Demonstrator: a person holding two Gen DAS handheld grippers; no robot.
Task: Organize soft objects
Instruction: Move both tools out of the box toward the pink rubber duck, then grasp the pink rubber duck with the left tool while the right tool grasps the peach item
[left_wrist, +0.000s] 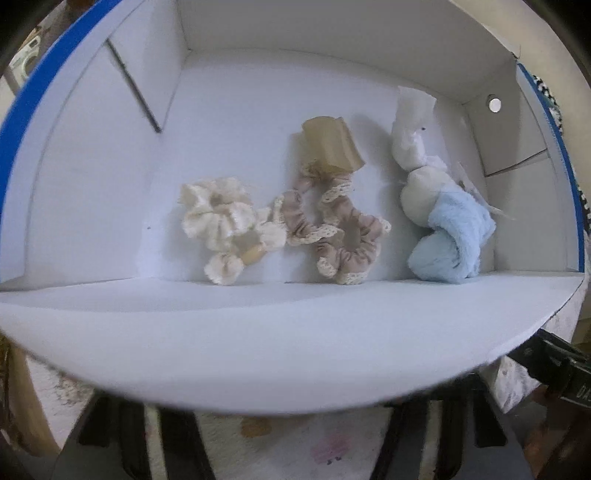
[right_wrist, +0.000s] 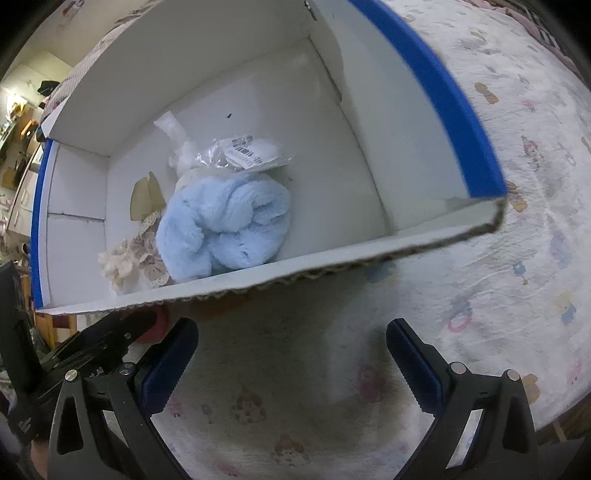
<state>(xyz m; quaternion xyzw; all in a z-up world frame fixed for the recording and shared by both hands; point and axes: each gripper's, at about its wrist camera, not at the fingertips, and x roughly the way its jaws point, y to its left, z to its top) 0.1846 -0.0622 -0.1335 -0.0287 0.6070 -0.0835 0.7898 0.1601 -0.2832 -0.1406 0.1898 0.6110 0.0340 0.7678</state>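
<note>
A white cardboard box with blue outer sides lies open on a bed. Three soft things rest on its floor in a row. A cream scrunchie is at the left. A beige lace-edged scrunchie on a tan card is in the middle. A twisted blue and white fluffy band is at the right. My left gripper stands open in front of the box's near wall, which hides its fingertips. My right gripper is open over the sheet, short of the same wall, with the blue band beyond it.
A patterned bed sheet spreads around the box. A clear plastic tag with a barcode lies on the fluffy band. The box's right side wall rises beside my right gripper. The left half of the box floor is bare.
</note>
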